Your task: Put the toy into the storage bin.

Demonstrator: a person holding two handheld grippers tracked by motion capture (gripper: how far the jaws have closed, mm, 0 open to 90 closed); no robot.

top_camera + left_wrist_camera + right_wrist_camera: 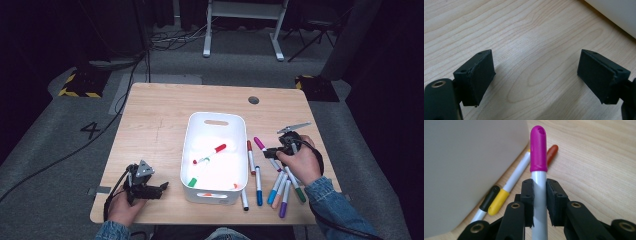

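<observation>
Resting near the front left corner of the table [150,110], the left gripper [162,187] has its jaws wide apart with nothing between them. The white bin [192,145] sits in the middle of the table, closer to the front edge, with a few markers inside. Just right of the bin, near the right edge, the right gripper [539,202] squeezes the pink marker [538,147] by its white body. More markers [282,190] lie by the front edge.
</observation>
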